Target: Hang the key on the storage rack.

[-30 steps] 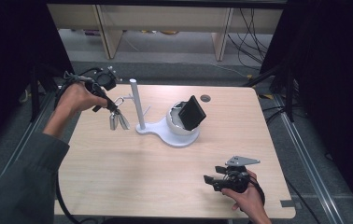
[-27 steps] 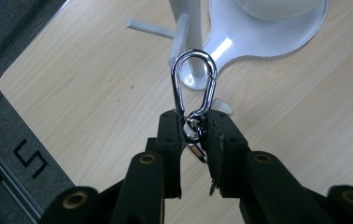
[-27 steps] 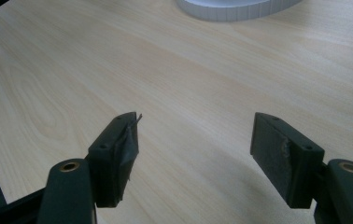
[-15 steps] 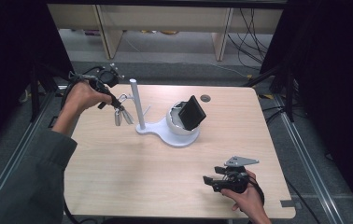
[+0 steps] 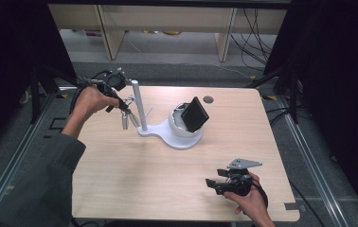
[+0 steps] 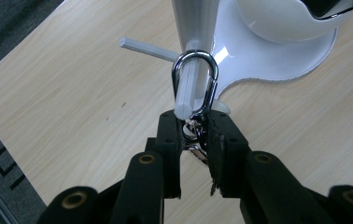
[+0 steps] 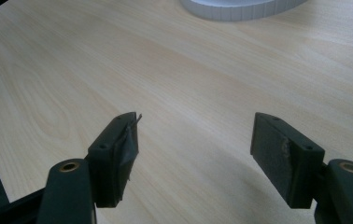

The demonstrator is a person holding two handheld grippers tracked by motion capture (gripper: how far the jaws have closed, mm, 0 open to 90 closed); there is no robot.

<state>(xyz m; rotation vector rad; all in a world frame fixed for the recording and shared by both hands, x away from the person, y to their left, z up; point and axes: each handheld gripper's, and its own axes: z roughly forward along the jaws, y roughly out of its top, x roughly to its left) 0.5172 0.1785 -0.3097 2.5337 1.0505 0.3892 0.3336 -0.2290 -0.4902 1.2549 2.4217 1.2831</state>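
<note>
Gripping key bunch (image 6: 194, 135), left gripper (image 6: 194, 140) holds its silver ring (image 6: 195, 79) around white peg (image 6: 186, 91) on stand (image 5: 167, 135), upper left of table (image 5: 134, 184). Right gripper (image 7: 193, 149) spread wide, nothing between jaws, lower right.

Your left gripper (image 5: 120, 101) is up at the far left of the table (image 5: 134, 179), just beside the white post (image 5: 138, 104) of the white stand (image 5: 172, 137), with silver keys (image 5: 128, 118) hanging under its tip. A dark box (image 5: 195, 113) sits tilted in the stand's round cup. Your right gripper (image 5: 212, 183) rests low on the near right of the table, well apart from the stand, pointing left.
</note>
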